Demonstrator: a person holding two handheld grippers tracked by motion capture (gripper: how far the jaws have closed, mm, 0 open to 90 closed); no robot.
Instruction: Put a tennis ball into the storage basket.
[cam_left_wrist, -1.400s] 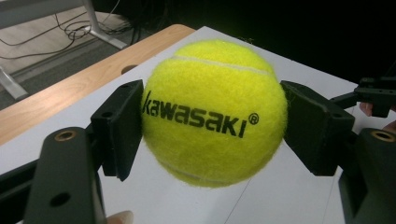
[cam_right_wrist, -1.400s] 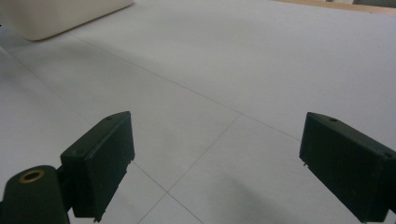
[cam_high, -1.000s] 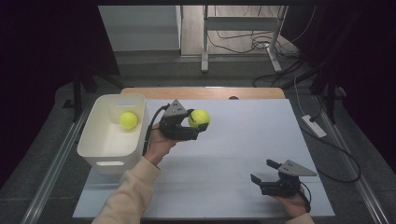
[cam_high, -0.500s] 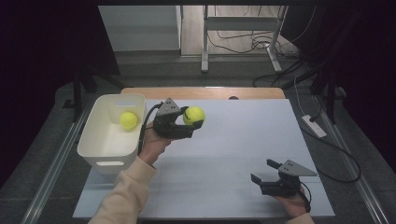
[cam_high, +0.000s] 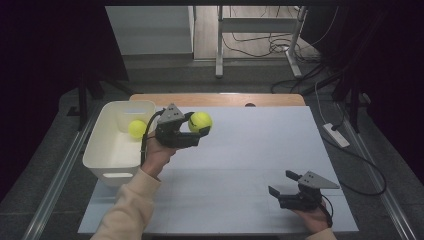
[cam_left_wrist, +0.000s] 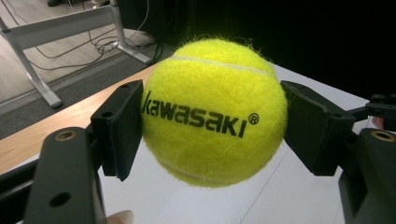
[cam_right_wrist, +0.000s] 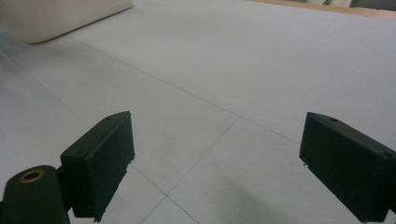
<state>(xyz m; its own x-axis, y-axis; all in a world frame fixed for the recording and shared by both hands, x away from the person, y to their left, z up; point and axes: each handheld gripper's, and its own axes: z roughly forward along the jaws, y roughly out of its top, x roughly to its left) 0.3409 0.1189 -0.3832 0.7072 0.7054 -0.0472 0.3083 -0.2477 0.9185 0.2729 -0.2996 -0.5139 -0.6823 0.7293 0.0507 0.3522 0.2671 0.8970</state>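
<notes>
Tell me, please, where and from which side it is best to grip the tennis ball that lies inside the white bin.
Probably from above, across the middle of the ball in the bin. The white bin is open only at its top and its walls block the sides. The ball is round, so any widest line serves; turn the jaws so neither meets the near wall.

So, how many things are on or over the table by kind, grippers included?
Tennis balls: 2, one in the left gripper at, one in the bin at
White bins: 1
Grippers: 2, the right gripper open
Total: 5
</notes>
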